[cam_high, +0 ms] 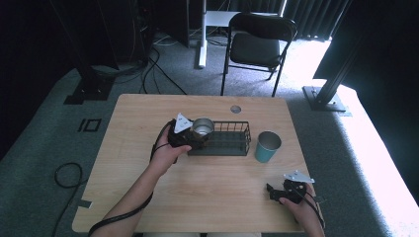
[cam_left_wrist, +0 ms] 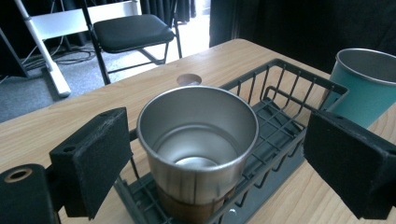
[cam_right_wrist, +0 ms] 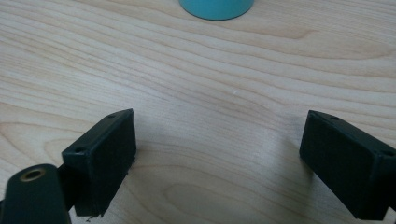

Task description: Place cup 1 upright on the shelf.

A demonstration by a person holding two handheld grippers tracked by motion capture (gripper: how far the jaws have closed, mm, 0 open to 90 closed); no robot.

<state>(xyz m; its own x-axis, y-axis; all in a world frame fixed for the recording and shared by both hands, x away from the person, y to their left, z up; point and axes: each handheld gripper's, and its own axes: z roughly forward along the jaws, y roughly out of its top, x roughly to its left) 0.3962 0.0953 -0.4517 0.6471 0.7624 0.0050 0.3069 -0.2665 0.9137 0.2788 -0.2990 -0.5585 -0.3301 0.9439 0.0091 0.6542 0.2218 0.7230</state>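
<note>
In the high view the left gripper (cam_high: 193,139) sits left of centre in the frame, at the left end of the wire basket (cam_high: 232,146), with the steel cup (cam_high: 202,127) right at its tip; the left gripper view shows its jaws spread wide, one on each side of the steel cup (cam_left_wrist: 198,144) with a clear gap on both sides, so they grip nothing; the cup stands upright, mouth up, in the near end of the basket (cam_left_wrist: 299,93), its base down among the wires. The teal cup (cam_high: 267,146) stands upright on the counter (cam_high: 212,182) just right of the basket, outside it; in the left gripper view it shows at the upper right of the frame, beyond the basket's far wall. The right gripper (cam_high: 274,192) is at the lower right of the high view, low over bare counter and well apart from the basket; its own view shows its jaws wide apart with only wood grain between them, holding nothing, and the base of the teal cup (cam_right_wrist: 216,8) at the top edge of the frame.
</note>
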